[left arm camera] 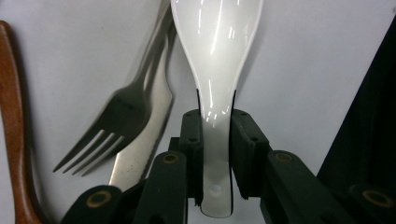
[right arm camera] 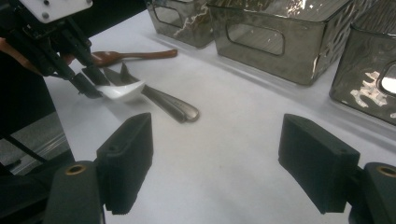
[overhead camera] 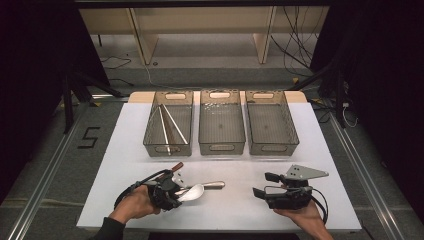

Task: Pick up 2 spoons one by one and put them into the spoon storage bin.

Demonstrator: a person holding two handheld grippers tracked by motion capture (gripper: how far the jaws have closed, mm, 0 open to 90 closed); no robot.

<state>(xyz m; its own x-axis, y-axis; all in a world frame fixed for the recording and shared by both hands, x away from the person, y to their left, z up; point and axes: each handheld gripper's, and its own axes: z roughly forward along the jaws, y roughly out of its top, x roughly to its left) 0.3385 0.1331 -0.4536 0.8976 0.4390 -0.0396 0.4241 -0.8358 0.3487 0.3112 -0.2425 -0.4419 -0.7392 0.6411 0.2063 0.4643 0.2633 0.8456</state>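
Note:
My left gripper [left arm camera: 217, 149] is shut on the handle of a white ceramic spoon [left arm camera: 215, 56], whose bowl points away from it. A steel fork [left arm camera: 116, 121] and a table knife [left arm camera: 144, 140] lie just beside the spoon, with a brown wooden spoon [left arm camera: 11, 116] past them. From above, the left gripper [overhead camera: 177, 192] sits at the front left of the white mat with the white spoon [overhead camera: 194, 192] in it. My right gripper [overhead camera: 264, 184] rests at the front right, open and holding nothing; its jaws [right arm camera: 217, 163] stand wide over bare mat.
Three smoky clear bins stand in a row at the back: the left bin [overhead camera: 150, 135] holds long pale chopsticks [overhead camera: 172, 122], with the middle bin [overhead camera: 221, 147] and right bin [overhead camera: 292, 135] beside it. The metal handles [overhead camera: 214, 184] point right.

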